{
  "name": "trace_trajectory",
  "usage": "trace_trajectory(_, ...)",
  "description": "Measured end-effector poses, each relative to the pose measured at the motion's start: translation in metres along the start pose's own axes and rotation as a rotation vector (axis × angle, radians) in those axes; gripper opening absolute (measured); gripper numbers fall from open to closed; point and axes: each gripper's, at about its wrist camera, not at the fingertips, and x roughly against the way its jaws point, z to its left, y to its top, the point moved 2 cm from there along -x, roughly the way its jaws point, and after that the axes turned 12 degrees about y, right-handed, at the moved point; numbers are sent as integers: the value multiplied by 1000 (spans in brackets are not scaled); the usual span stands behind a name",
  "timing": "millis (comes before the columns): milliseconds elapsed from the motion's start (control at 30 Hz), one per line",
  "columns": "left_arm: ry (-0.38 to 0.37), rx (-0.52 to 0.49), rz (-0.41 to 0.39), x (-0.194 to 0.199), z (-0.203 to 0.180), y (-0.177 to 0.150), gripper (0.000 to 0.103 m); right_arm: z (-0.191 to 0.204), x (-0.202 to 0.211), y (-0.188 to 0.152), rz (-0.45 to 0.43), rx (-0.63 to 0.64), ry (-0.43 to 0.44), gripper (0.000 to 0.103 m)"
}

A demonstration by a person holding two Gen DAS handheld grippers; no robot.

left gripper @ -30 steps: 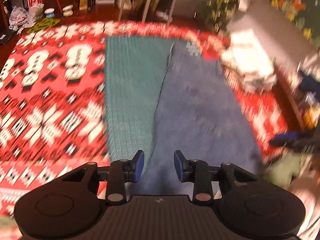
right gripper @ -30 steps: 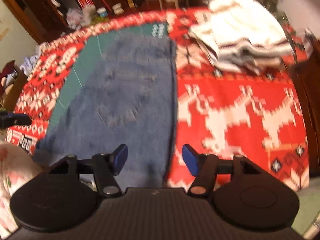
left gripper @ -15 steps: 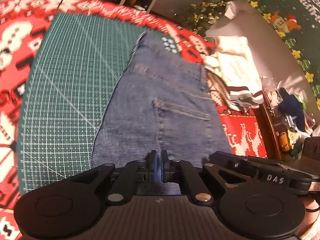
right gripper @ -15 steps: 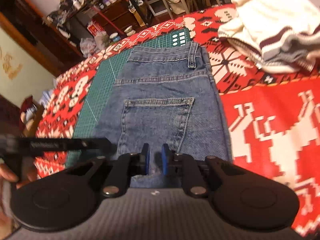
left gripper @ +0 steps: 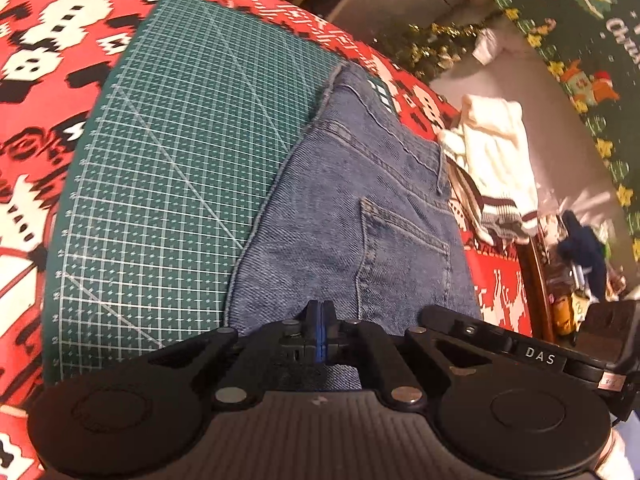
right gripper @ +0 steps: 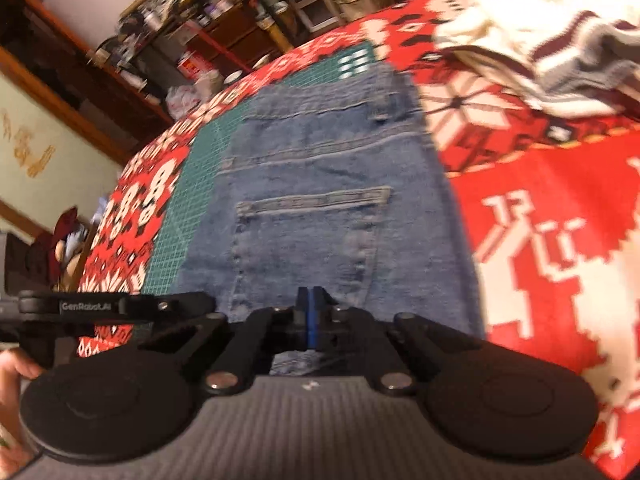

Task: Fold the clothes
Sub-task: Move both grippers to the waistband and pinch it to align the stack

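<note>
A pair of blue jeans (left gripper: 352, 216) lies flat, back pocket facing up, on a table covered with a red and white patterned cloth (right gripper: 540, 240). The jeans rest partly on a green cutting mat (left gripper: 172, 184) printed with a white grid, and their right side reaches over onto the red cloth. The waistband is at the far end, and the near edge of the denim sits right under both tools. The left tongs (left gripper: 319, 334) are closed tight, blue pads pressed together, pinching the near edge of the jeans just left of the pocket. The right tongs (right gripper: 311, 324) are closed the same way, gripping the near edge of the denim below the pocket. The two tools sit close beside each other along that edge; each shows at the side of the other's view. Part of a bare hand (right gripper: 18, 364) holding the left tool shows at the left edge of the right view. Beyond the jeans, to the right, lies a heap of cream knitwear (left gripper: 500, 152) with dark stripes, touching or nearly touching the waistband corner. Cluttered dark wooden shelves (right gripper: 168, 40) stand behind the table.
</note>
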Motion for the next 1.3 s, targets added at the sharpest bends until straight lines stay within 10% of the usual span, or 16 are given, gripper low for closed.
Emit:
trace_trajectory(333,36,-49,-21,5,-3,-3,3,-47,57,2,-126,-144,-249,0)
trace_trajectory(633,35,-100,-69,14,-15,-4,2,-16,66,8,-178,-67,-90,8)
trace_trajectory(1300,100,-113,-32,8,-14,-6,3,-24,38,-6,-54,-102,-128,0)
